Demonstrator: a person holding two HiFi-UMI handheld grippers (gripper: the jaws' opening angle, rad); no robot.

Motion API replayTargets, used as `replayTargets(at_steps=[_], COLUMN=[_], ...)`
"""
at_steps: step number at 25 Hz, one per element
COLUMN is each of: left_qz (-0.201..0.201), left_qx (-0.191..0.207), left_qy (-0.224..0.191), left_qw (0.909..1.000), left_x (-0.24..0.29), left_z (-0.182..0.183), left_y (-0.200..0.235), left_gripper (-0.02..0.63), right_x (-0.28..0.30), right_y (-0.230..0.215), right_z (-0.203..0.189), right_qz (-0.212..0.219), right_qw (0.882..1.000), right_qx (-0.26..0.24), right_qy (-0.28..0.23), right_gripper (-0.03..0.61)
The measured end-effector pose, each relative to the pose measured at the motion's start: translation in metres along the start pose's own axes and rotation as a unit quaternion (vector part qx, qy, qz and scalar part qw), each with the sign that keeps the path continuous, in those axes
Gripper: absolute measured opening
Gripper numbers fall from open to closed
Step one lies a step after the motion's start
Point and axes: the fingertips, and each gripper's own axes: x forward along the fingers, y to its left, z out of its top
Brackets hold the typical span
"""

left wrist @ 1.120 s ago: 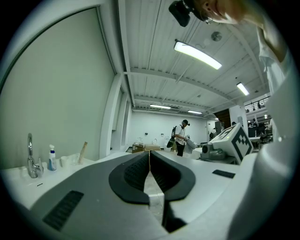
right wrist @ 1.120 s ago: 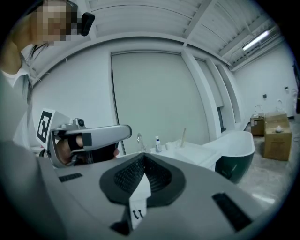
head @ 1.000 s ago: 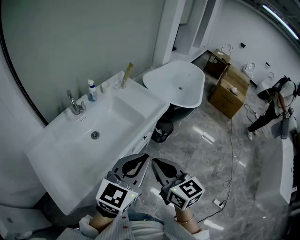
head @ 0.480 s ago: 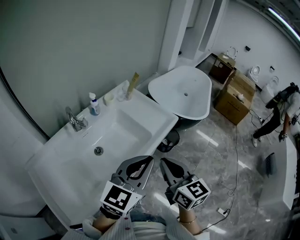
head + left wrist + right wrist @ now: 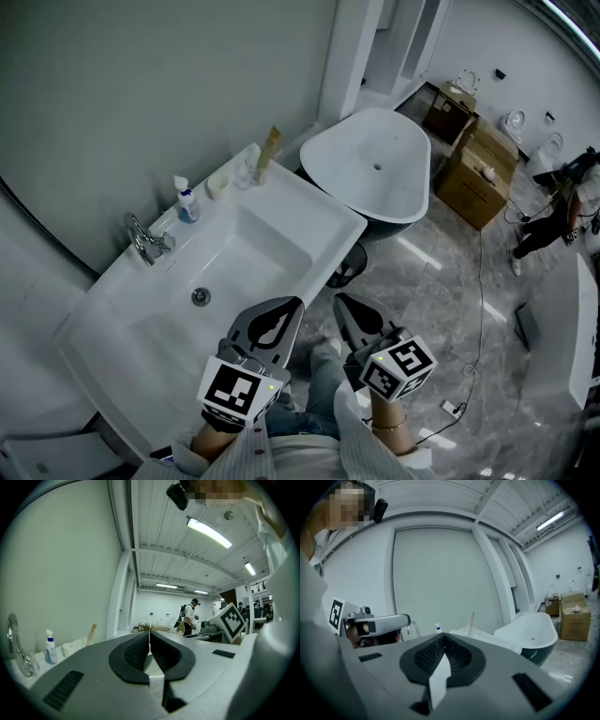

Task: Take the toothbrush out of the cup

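Observation:
A beige toothbrush (image 5: 271, 150) stands upright in a clear cup (image 5: 247, 174) at the far corner of the white sink counter (image 5: 309, 202). It also shows small in the left gripper view, toothbrush (image 5: 91, 633), and in the right gripper view, toothbrush (image 5: 472, 622). My left gripper (image 5: 293, 304) and right gripper (image 5: 341, 301) hang side by side in front of the counter's near edge, well short of the cup. Both are shut with nothing between the jaws, as the left gripper (image 5: 149, 633) and right gripper (image 5: 443, 637) show in their own views.
A faucet (image 5: 144, 240), a blue bottle (image 5: 185, 201) and a small white dish (image 5: 217, 185) stand along the counter's back. A white bathtub (image 5: 375, 173) lies beyond, a dark bin (image 5: 349, 268) beside it. Cardboard boxes (image 5: 478, 173), a floor cable (image 5: 480, 309) and a person (image 5: 561, 202) are at the right.
Both grippers have moved together toward the sink counter, which now lies closer and more centred in the head view. Their jaws stayed shut.

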Motion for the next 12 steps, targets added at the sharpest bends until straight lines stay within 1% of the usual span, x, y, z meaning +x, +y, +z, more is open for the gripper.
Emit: replayTargets(at_steps=[5, 12], left_qz=[0.024, 0.079], left_qx=[0.002, 0.003], left_qy=[-0.001, -0.001], left_qw=[0.9997, 0.9969], left_x=[0.023, 0.076], left_z=[-0.006, -0.008], left_y=[0.023, 0.066], left_gripper=[0.021, 0.021], right_x=[0.027, 0.092], right_y=[-0.026, -0.069], right_z=[0.004, 0.020], right_qz=[0.016, 0.075], right_qw=[1.000, 0.997], right_qx=[-0.002, -0.009], right_qy=[0.001, 0.014], right_gripper=[0.012, 0.012])
